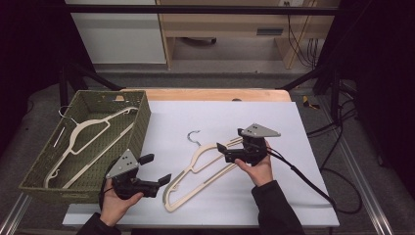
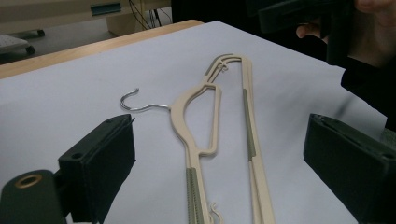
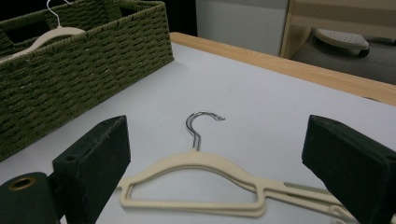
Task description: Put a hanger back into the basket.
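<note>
Matt plastic hanger [image 1: 205,174], woven basket [image 1: 139,122]

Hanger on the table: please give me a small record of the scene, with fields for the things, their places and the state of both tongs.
hanger: cream, metal hook, flat on the white sheet, held by nothing
basket: green wicker, at the table's left, a second hanger inside
left tongs: open, near the hanger's lower end
right tongs: open, over the hanger's upper end, not gripping
likely next: the tongs close on the hanger
</note>
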A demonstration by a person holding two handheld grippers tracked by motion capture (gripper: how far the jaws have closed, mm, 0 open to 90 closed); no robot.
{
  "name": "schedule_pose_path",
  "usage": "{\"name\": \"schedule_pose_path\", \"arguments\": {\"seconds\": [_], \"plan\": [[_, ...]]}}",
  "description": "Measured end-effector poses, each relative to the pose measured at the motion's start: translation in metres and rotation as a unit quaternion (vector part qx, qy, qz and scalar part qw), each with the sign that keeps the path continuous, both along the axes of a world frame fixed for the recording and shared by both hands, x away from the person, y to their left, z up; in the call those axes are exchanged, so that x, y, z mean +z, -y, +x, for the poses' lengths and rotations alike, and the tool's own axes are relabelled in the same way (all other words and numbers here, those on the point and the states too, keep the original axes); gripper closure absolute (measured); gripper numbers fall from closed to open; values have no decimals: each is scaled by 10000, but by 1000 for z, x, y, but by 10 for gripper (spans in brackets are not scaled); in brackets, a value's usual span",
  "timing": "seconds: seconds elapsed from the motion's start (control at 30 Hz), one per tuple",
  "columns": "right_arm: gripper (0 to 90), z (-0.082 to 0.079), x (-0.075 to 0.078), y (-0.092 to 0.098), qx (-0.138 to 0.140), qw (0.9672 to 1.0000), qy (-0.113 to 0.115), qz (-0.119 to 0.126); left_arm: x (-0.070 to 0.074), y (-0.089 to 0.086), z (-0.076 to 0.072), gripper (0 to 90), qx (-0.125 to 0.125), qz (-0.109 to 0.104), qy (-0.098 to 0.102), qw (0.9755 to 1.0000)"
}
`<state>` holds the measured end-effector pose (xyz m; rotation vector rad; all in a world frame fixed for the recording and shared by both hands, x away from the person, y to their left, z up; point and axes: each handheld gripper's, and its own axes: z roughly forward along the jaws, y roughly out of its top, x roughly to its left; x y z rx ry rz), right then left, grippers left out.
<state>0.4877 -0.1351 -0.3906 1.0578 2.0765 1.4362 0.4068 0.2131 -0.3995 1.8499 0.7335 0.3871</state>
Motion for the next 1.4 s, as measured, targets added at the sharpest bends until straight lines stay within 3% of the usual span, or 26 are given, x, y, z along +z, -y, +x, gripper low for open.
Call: {"name": "schedule_pose_path", "arguments": {"seconds": [0.13, 0.23, 0.47, 0.67, 0.77, 0.93, 0.97, 1.27, 1.4], "plan": [[97, 12, -3, -14, 46, 9999, -100, -37, -10, 4, 1, 89, -43, 93, -102, 9999], [119, 23, -9, -25, 103, 9995, -170, -225, -19, 8, 2, 88, -89, 165, -194, 9996], [165, 38, -22, -42, 133, 9983, -382, -427, -25, 14, 0, 86, -168, 342, -216, 9990], [222, 54, -33, -62, 148, 9962, -551, -665, -27, 12, 0, 86, -171, 276, -279, 9991], [255, 65, -41, -75, 159, 9940, -662, -857, -28, 12, 1, 87, -166, 287, -287, 9990], [299, 75, -50, -86, 191, 9918, -799, -981, -31, 11, 5, 88, -110, 255, -384, 9989], [355, 79, -55, -91, 195, 9909, -878, -1004, -31, 11, 6, 89, -99, 255, -385, 9989], [511, 90, -71, -101, 160, 9859, -1087, -1258, -33, 10, 8, 92, -86, 261, -421, 9987], [592, 92, -78, -104, 157, 9817, -1245, -1429, -34, 11, 9, 93, -99, 275, -444, 9986]]}}
